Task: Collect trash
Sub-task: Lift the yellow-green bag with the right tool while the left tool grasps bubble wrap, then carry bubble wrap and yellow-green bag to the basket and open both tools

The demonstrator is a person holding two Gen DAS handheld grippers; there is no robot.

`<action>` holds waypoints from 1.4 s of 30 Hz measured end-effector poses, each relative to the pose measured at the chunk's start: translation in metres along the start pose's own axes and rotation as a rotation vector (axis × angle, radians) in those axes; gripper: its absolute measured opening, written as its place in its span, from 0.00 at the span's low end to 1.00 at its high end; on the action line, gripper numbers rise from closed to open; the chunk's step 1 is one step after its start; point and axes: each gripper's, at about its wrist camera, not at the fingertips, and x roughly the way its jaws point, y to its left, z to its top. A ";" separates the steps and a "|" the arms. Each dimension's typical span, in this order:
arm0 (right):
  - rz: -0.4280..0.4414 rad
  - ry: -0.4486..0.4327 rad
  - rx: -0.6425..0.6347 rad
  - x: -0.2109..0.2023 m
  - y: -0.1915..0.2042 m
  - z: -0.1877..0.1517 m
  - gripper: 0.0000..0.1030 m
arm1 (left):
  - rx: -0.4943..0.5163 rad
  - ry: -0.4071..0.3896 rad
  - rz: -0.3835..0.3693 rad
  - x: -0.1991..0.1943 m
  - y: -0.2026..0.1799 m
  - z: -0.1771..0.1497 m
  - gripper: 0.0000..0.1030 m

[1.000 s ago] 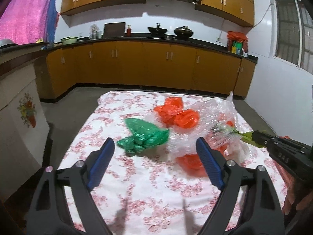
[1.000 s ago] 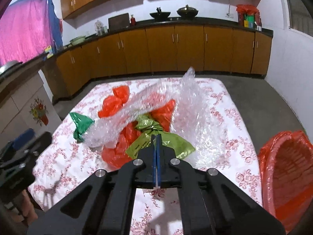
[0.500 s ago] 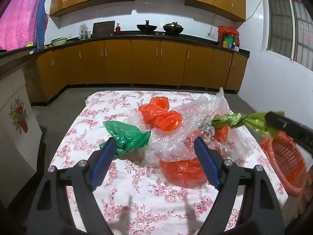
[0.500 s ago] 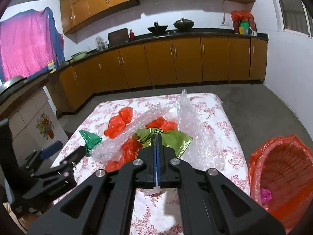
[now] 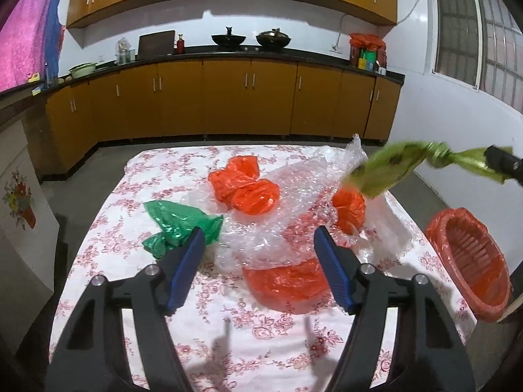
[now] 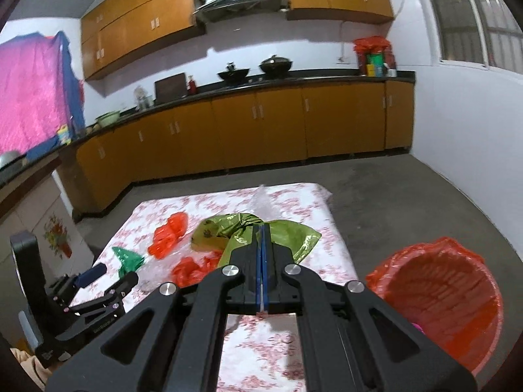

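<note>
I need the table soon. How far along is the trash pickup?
Barely begun: something pink lies in the red-lined basket. In hand: the right gripper is shut on the olive-green plastic bag, lifted clear. Left: dark green bag, orange bags, bubble wrap. Left gripper is closing, empty.

Ahead of the left gripper's fingers, three orange bags (image 5: 245, 189) are lying with one dark green bag (image 5: 178, 225) and one bubble-wrap sheet (image 5: 294, 202); rightward, one olive bag (image 5: 389, 170) is hanging and one lined basket (image 5: 470, 261) is standing.

both wrist views over table (image 5: 268, 326)
</note>
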 end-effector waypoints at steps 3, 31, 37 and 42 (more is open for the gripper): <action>0.000 -0.006 0.027 -0.005 -0.008 0.001 0.01 | 0.015 0.016 -0.001 0.010 -0.004 0.002 0.58; -0.005 -0.019 0.055 -0.023 -0.026 -0.002 0.01 | 0.073 -0.009 -0.148 -0.005 -0.025 0.029 0.07; -0.026 -0.037 0.071 -0.034 -0.037 -0.001 0.01 | 0.082 -0.041 -0.182 -0.022 -0.036 0.039 0.07; -0.052 -0.049 0.090 -0.044 -0.051 -0.003 0.01 | 0.098 -0.061 -0.217 -0.035 -0.051 0.044 0.07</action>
